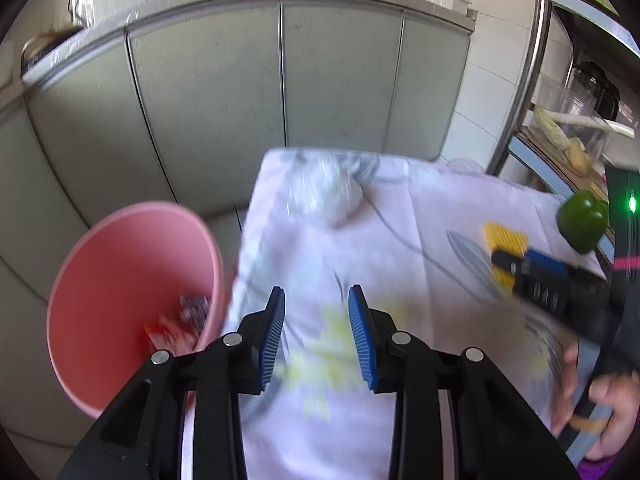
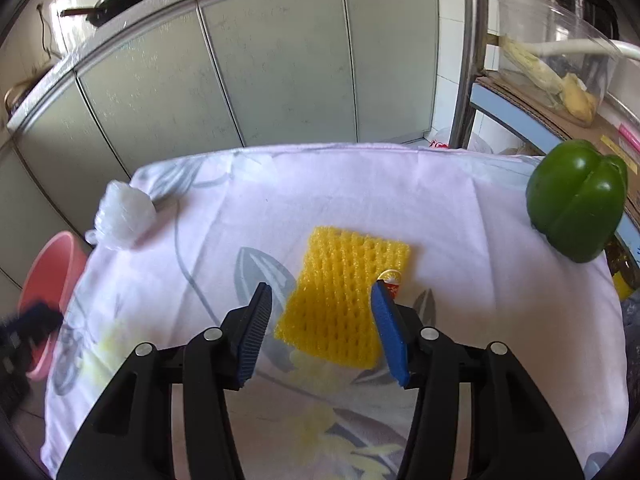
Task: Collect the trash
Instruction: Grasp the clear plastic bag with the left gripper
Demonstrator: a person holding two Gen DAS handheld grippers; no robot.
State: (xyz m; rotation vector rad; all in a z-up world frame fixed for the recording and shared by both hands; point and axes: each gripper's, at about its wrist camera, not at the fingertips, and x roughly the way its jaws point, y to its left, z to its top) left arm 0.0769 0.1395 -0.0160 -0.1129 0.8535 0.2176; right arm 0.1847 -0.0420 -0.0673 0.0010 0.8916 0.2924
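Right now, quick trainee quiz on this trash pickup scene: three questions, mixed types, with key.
1. True or false: the yellow foam net lies flat on the floral cloth.
2. Which item stands at the cloth's right edge? A) green pepper B) tomato C) cup
3. Fill in: the pink bin sits beside the table on the ____ gripper side.

Key: 1 true; 2 A; 3 left. Right gripper is open over the net; the crumpled plastic bag remains uncollected.

Bucket (image 1: pixel 132 280) contents blurred; pepper (image 1: pixel 582 222) partly cut off.
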